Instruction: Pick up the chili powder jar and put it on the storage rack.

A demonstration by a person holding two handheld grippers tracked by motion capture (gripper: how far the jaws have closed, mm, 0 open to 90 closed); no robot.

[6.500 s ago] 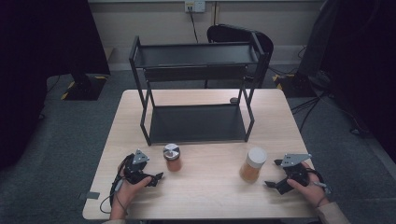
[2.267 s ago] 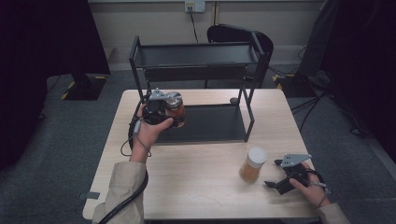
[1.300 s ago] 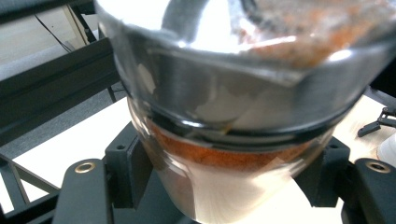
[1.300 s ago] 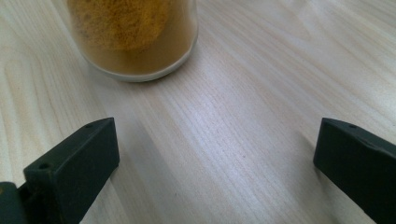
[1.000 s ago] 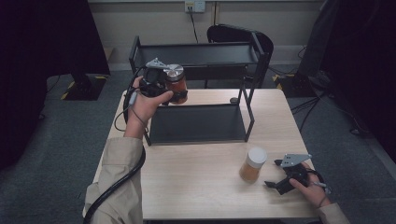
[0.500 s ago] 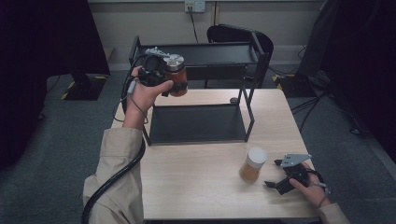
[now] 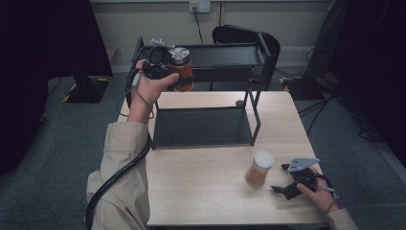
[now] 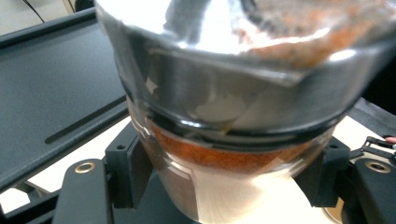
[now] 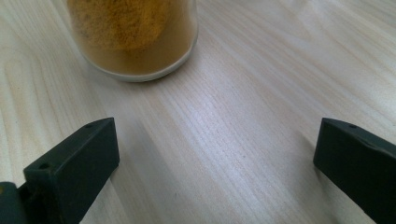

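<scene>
Two jars are in play, well apart from each other. The left tongs (image 7: 179, 72) are clenched on the red-spice jar (image 7: 182, 67), gripping its glass body just below the silver lid, one black jaw on each side, as the left gripper view shows. The jar is held in the air, upright or nearly so, at the height of the upper shelf (image 7: 230, 55) of the black rack (image 7: 256, 96), just outside that shelf's front left corner. I cannot tell whether the jar touches the shelf's edge. The upper shelf is bare to the right of the jar, with open room along its length up to the right posts. The lower shelf (image 7: 201, 127) is also bare, a dark flat sheet bounded by the corner posts.

The right tongs (image 7: 287, 184) rest on the table (image 7: 201, 191) near its front right corner, released, jaws spread wide with only bare wood between them in the right gripper view. The white-lidded jar of yellow powder (image 7: 258, 168) stands upright just beside them, to their left, untouched and ahead of the jaw tips. Between this jar and the rack's front edge lies a clear strip of table, and the whole front left part of the table is open. A small dark object (image 7: 239, 102) lies on the table behind the rack's right rear post.
</scene>
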